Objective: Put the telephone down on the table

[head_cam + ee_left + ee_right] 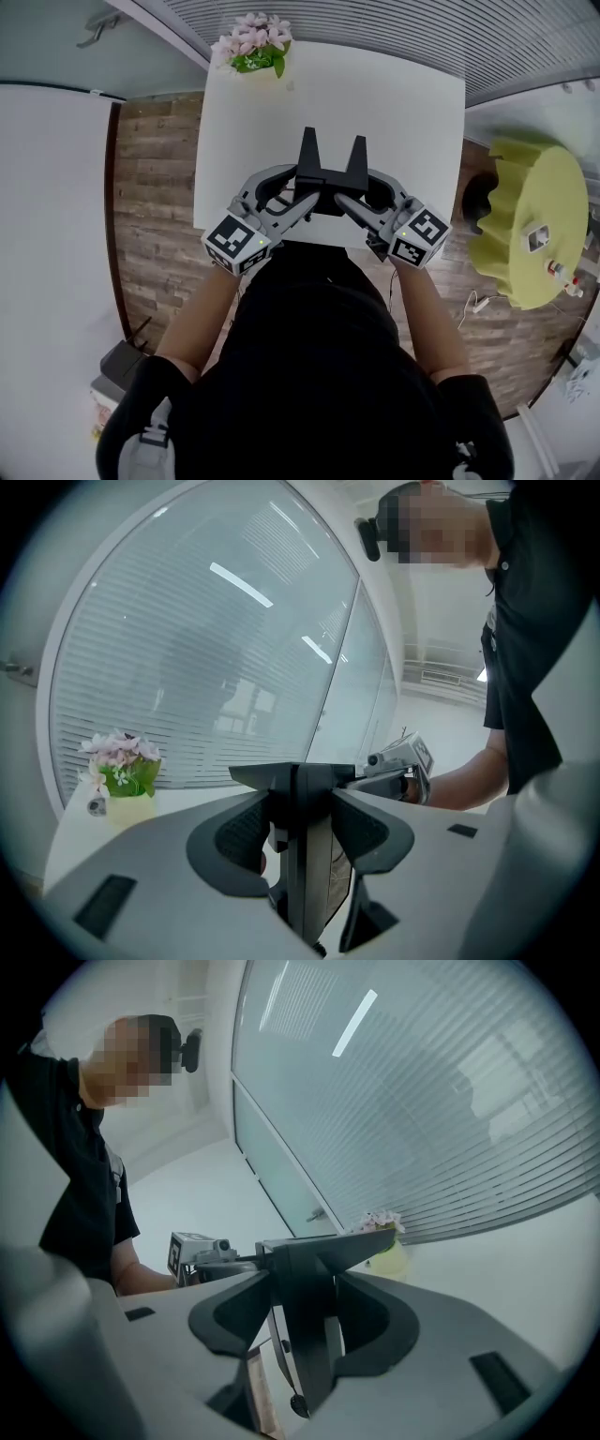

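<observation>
Over the near half of the white worktop (403, 112), I have the black telephone (330, 174) pinched from both sides. My left tool (305, 187) is clamped on its left end and my right tool (358, 189) on its right, each pair of jaws pressed flat against the dark body. Whether it touches the surface I cannot tell. Pink flowers (253, 42) sit at the far left corner, well apart from it, and a yellow-green round table (534, 216) stands off to the right.

Black telephone (331, 174), two prongs pointing away, clamped between my left gripper (302, 190) and right gripper (361, 193) at the white table's (394, 112) near edge.
</observation>
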The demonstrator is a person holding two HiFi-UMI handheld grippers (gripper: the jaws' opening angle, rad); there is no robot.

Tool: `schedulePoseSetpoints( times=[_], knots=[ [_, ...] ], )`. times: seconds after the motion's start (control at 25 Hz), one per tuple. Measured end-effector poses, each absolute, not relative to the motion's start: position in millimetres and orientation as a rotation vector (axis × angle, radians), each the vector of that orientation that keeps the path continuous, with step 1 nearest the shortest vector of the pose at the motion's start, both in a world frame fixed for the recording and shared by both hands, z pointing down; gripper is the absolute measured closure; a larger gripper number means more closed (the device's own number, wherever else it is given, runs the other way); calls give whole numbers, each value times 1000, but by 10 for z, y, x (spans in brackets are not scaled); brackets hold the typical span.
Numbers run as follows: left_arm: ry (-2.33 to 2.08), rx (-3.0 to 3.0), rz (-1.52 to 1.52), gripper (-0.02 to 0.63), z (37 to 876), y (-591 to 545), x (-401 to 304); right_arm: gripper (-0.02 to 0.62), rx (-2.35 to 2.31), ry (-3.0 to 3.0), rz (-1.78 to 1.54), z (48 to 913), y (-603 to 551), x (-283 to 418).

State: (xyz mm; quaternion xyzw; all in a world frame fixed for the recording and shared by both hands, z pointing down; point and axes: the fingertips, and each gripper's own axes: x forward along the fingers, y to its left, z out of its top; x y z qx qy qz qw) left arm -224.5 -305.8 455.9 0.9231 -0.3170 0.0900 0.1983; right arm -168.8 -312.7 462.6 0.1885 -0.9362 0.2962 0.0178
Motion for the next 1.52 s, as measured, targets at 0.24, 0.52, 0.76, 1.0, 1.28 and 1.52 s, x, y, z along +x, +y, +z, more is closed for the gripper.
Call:
schedulePoseSetpoints(
  times=[0.24, 0.52, 0.76, 1.0, 1.28, 1.52],
  knots=[
    [-830, 2536, 236, 399, 4879, -3315, -2259, 370, 635, -2838, 1006, 4932, -3378, -1689],
    [-812, 2494, 269, 399, 5269, -3563, -2234, 370, 621, -2774, 1084, 5347, -3613, -1664],
    [-788, 2441, 302, 399, 5653, -3769, -2245, 370, 606, -2701, 1173, 5729, -3815, -1685],
    [-770, 2388, 312, 399, 5967, -3952, -2232, 370, 617, -2649, 1263, 6059, -3978, -1672],
    [-755, 2306, 281, 399, 6195, -4161, -2267, 370, 618, -2611, 1298, 6263, -4208, -1691],
    [-747, 2210, 261, 400, 6377, -4333, -2300, 368, 612, -2565, 1390, 6432, -4391, -1721]
  ],
)
